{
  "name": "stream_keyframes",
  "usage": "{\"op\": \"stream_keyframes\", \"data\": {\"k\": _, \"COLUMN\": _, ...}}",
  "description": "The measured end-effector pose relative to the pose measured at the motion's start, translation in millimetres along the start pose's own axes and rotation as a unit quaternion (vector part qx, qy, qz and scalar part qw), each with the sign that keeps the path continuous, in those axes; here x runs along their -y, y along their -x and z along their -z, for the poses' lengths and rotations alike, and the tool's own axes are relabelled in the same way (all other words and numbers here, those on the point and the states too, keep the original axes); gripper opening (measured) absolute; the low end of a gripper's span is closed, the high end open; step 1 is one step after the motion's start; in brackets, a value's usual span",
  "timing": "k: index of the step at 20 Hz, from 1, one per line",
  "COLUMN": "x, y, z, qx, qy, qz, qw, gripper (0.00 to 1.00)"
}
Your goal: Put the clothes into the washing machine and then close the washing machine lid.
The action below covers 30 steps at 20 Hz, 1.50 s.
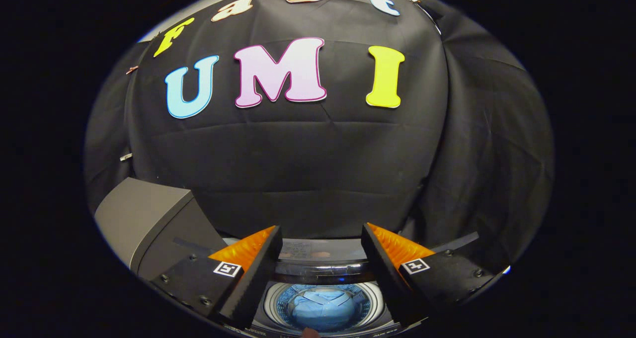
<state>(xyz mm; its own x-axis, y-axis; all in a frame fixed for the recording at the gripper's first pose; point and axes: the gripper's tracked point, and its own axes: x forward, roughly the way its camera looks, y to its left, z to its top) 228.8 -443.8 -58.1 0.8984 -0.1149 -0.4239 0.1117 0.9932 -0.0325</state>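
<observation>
gripper view, bottom centre: gripper fingers spread apart w/ nothing between them, above the washing machine; blue clothes already sit in the drum just below. lid step looks next imo: find the lid, maybe the grey panel raised at lower left, push it down slowly, fingers clear of the rim.

Gripper: two wedge-shaped fingers, black textured pads on the inner faces, ribbed orange on the outer sides. Each sits on a flat black mount plate with dark screws. One small square black-and-white marker tag per finger, near the orange section. Fingers spread, nothing gripped.
</observation>
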Motion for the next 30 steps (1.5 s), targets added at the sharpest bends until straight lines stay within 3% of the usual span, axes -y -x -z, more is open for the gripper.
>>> {"op": "stream_keyframes", "data": {"k": 8, "x": -4.9, "y": 8.4, "z": 34.4, "qx": -0.019, "qy": -0.004, "qz": -0.002, "qw": 1.0, "gripper": 1.0}}
{"op": "stream_keyframes", "data": {"k": 15, "x": -5.5, "y": 12.0, "z": 143.9, "qx": -0.119, "qy": 0.006, "qz": 0.001, "qw": 0.993, "gripper": 1.0}}
{"op": "stream_keyframes", "data": {"k": 20, "x": 4.2, "y": 17.2, "z": 187.8, "qx": -0.158, "qy": 0.01, "qz": 0.015, "qw": 0.987, "gripper": 1.0}}
{"op": "stream_keyframes", "data": {"k": 25, "x": 6.1, "y": 17.8, "z": 190.3, "qx": -0.164, "qy": 0.006, "qz": 0.017, "qw": 0.986, "gripper": 1.0}}
{"op": "stream_keyframes", "data": {"k": 30, "x": -1.9, "y": 26.6, "z": 136.6, "qx": -0.115, "qy": 0.003, "qz": 0.007, "qw": 0.993, "gripper": 1.0}}
